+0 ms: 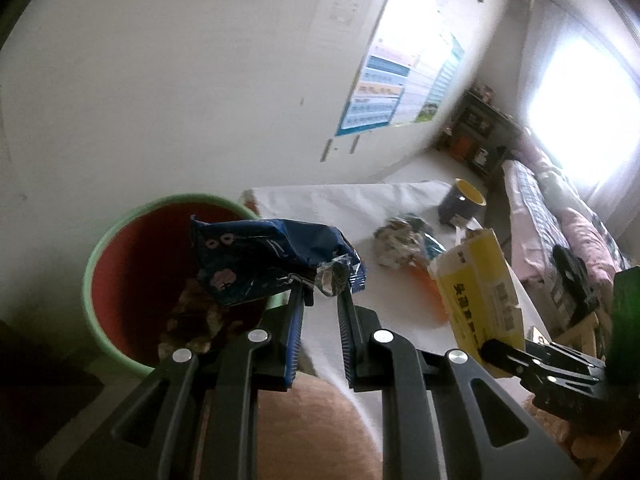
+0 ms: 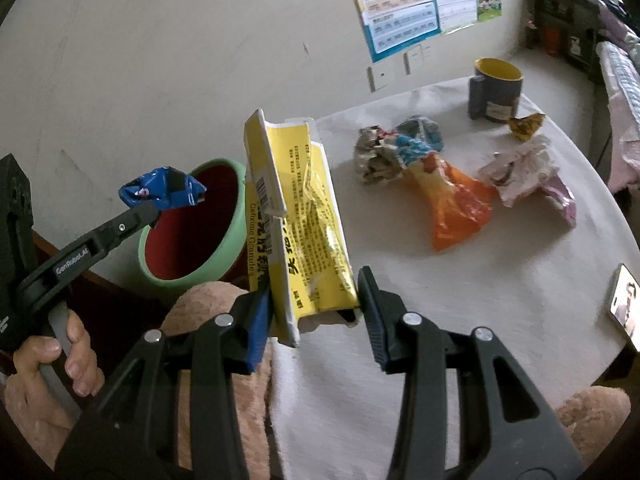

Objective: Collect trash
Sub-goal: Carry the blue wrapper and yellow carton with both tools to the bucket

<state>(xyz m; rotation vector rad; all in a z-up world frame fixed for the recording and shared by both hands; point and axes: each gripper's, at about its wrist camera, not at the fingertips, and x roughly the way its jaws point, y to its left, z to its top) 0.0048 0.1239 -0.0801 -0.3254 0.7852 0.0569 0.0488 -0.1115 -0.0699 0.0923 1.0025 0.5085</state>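
Note:
My left gripper (image 1: 322, 294) is shut on a crumpled blue snack wrapper (image 1: 272, 260) and holds it over the rim of the green bin with a red inside (image 1: 120, 280). The wrapper (image 2: 162, 188) and bin (image 2: 192, 236) also show in the right wrist view. My right gripper (image 2: 314, 300) is shut on a flattened yellow medicine box (image 2: 304, 224), held upright above the table's left edge. The box also shows in the left wrist view (image 1: 480, 288).
On the white table (image 2: 460, 300) lie a crumpled paper ball (image 2: 396, 148), an orange wrapper (image 2: 456, 208), a pink-white wrapper (image 2: 528, 176), a small yellow scrap (image 2: 526, 124) and a grey mug (image 2: 496, 88). A phone (image 2: 622, 304) lies at the right edge. Trash sits in the bin.

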